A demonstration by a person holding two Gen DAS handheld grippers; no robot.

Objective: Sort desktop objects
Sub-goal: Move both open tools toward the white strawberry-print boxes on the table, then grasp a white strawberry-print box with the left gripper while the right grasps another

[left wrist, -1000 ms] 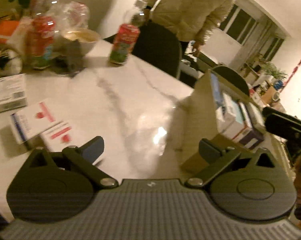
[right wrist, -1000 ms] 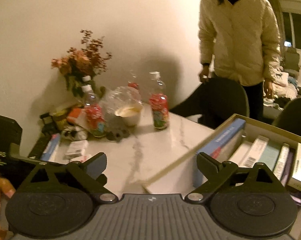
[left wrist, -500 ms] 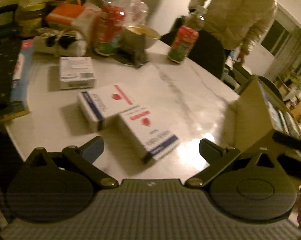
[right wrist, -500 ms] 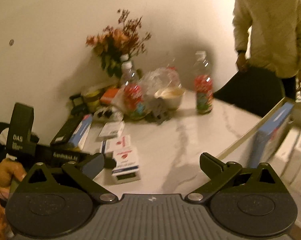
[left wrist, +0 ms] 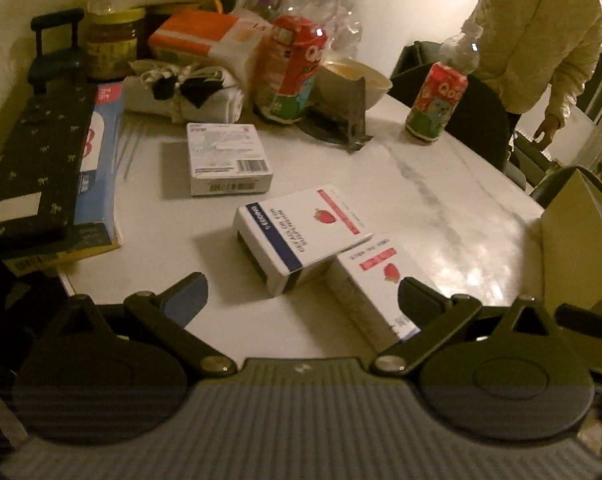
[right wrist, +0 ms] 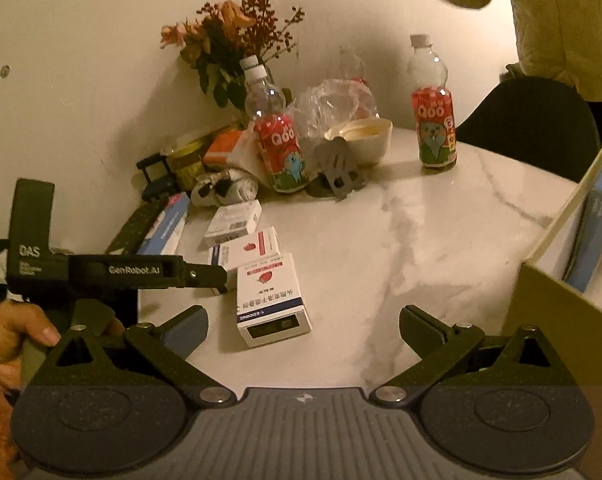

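Hand-held gripper (left wrist: 301, 294) agape above boxes (left wrist: 301, 236)

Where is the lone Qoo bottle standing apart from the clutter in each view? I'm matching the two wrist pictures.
Left wrist: the lone Qoo bottle stands upper right, beside the dark chair.
Right wrist: the same bottle stands upper right of centre, upright on the marble table.
Shared landmark: the white bowl just left of it.

Wide-open right gripper (right wrist: 303, 326) hovers over the white marble table (right wrist: 421, 240); white strawberry-printed carton (right wrist: 271, 300) lies at eleven o'clock.
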